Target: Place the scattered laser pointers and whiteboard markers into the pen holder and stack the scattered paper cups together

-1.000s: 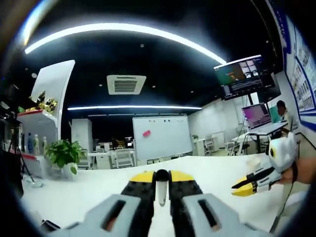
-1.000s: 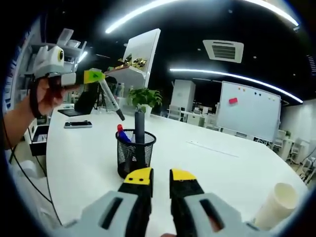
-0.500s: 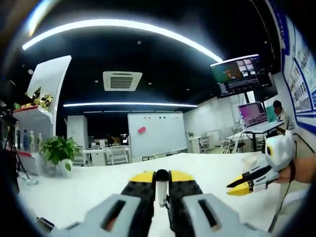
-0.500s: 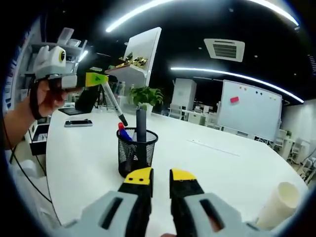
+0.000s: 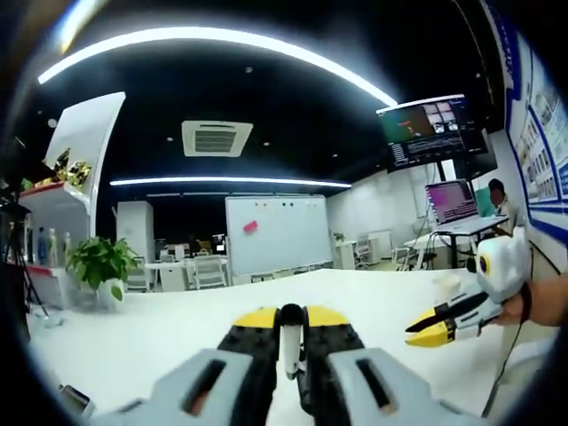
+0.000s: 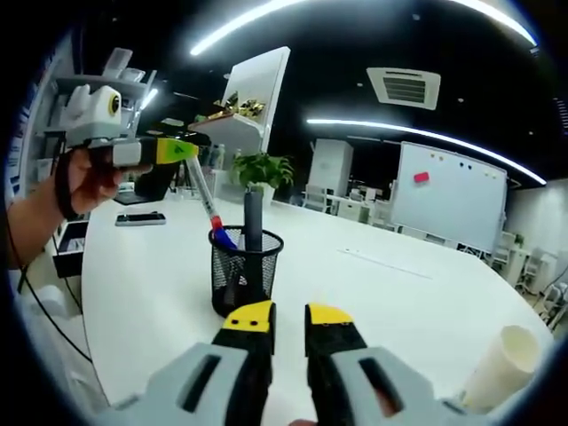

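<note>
A black mesh pen holder (image 6: 243,277) stands on the white table (image 6: 373,293), with a dark pen (image 6: 253,217) upright in it and a blue one (image 6: 225,240) beside that. In the right gripper view my left gripper (image 6: 180,151) hangs above and left of the holder, shut on a white marker (image 6: 202,191) that slants down, its dark tip at the holder's rim. The same marker (image 5: 289,342) shows between my left gripper's (image 5: 289,318) yellow-tipped jaws. My right gripper (image 6: 288,316) is shut on nothing, just short of the holder; it also shows as right gripper (image 5: 428,333). A paper cup (image 6: 495,366) lies at the lower right.
A phone (image 6: 138,219) and a dark laptop (image 6: 156,185) lie on the far left of the table. A potted plant (image 6: 261,170) stands behind the holder. A whiteboard (image 6: 451,202) and desks stand beyond the table. A person's hand (image 6: 84,182) holds the left gripper.
My left gripper has carried the marker rightward and down, so its tip went from left of the holder to its rim. The right gripper has stayed put.
</note>
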`<state>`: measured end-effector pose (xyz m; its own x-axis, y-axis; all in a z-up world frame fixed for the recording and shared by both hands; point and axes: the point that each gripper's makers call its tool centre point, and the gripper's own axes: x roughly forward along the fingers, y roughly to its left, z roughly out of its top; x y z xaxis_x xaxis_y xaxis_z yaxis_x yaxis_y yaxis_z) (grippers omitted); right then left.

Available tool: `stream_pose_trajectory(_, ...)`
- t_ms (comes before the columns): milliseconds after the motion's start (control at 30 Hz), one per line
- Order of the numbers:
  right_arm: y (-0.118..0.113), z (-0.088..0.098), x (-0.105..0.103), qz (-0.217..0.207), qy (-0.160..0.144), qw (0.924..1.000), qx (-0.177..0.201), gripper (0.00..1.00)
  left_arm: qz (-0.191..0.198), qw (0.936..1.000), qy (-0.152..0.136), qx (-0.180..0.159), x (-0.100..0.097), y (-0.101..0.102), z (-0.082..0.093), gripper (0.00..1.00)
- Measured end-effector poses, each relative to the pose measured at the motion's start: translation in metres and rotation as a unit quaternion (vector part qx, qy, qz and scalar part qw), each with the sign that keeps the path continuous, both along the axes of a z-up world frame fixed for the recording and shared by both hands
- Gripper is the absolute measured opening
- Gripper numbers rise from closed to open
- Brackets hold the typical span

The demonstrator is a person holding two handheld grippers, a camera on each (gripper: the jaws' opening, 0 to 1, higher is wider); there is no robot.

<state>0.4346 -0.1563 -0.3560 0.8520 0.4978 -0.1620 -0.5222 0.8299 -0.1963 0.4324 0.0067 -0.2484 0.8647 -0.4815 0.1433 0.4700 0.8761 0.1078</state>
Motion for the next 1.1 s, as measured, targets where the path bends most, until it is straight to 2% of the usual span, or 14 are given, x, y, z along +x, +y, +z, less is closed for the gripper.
stream_pose_trajectory(567,-0.001,-0.001,-0.001,-0.002,0.001,1.0000,-0.002,0.14,-0.006,0.9995,0.029,0.009,0.008,-0.003,-0.019,0.12)
stream_pose_trajectory(1100,-0.002,-0.003,0.000,-0.002,0.003,1.0000,-0.002,0.14,-0.007,0.9984,0.053,0.015,0.023,-0.004,-0.041,0.12)
